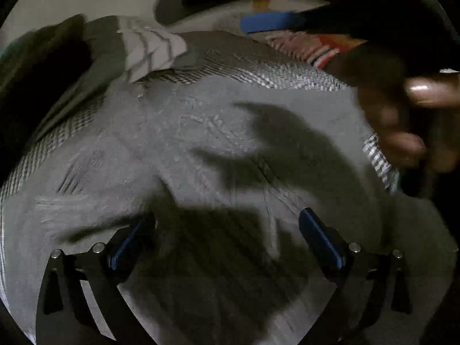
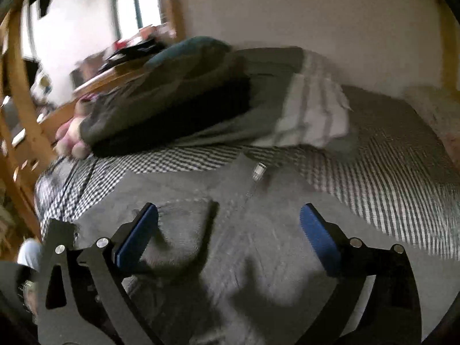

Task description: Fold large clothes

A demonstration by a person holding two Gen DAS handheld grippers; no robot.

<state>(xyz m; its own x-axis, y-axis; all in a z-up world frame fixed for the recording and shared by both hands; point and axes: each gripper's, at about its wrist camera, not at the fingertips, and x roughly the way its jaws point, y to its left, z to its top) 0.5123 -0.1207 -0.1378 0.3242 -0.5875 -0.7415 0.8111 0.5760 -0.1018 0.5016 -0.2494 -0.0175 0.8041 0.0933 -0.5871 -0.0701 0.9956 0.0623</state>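
Observation:
A large grey garment (image 1: 201, 149) lies spread on a checked bedcover (image 1: 258, 69). My left gripper (image 1: 227, 230) hovers over the cloth, open, with nothing between its blue pads (image 1: 319, 235). Shadows of the grippers fall across the cloth. In the right wrist view the same grey garment (image 2: 258, 258) shows a folded flap (image 2: 184, 230) and a clear cord tip (image 2: 258, 169). My right gripper (image 2: 230, 230) is open just above it, holding nothing. A hand (image 1: 402, 115) and a blue pad (image 1: 267, 23) enter the left wrist view from the upper right.
A heap of dark clothes (image 2: 172, 109) and a striped pale cloth (image 2: 313, 115) lie at the far side of the bed. A wooden bed frame (image 2: 20, 92) runs along the left, with a white wall (image 2: 316, 14) behind. The checked bedcover (image 2: 388, 195) extends to the right.

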